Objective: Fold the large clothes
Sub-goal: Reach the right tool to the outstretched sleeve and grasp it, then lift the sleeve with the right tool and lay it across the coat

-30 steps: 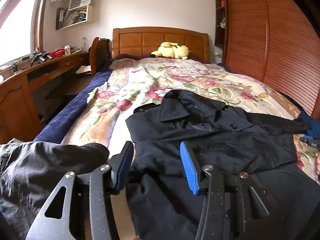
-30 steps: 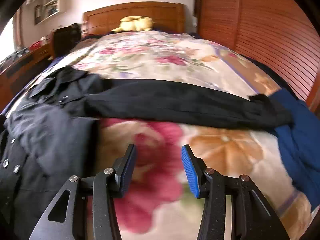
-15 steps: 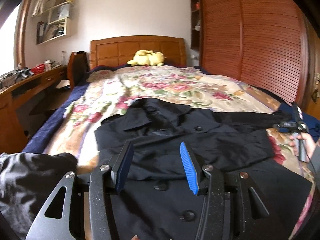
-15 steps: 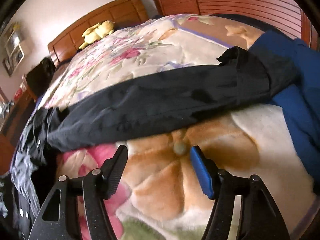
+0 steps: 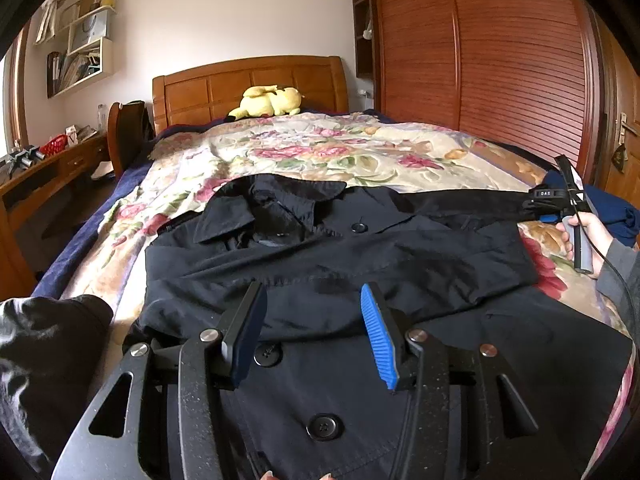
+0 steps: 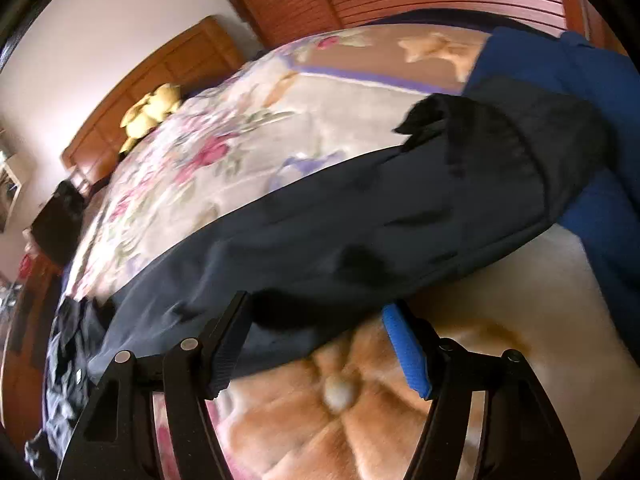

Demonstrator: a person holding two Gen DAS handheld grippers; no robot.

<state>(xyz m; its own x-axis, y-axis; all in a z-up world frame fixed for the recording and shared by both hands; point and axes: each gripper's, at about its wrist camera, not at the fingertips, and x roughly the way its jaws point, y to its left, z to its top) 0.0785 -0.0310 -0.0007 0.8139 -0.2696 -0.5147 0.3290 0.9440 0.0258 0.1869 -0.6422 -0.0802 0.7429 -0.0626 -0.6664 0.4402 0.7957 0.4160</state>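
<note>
Closing in, the right gripper (image 6: 316,344) has fingers spread over the black coat's (image 5: 340,264) outstretched sleeve (image 6: 360,232) on the bed (image 5: 320,148); left gripper (image 5: 312,328) hovers spread too. Soft, floppy, probably weighty fabric: pinch near the cuff.

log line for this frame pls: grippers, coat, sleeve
left gripper: open, above coat front | right gripper: open, at right sleeve edge, not gripping | coat: flat on bed, right sleeve stretched out

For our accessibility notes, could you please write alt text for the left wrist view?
A black coat lies spread on a floral blanket, with the open left tool above its buttoned front. At the right edge, a hand holds the right tool at the outstretched sleeve.
</note>
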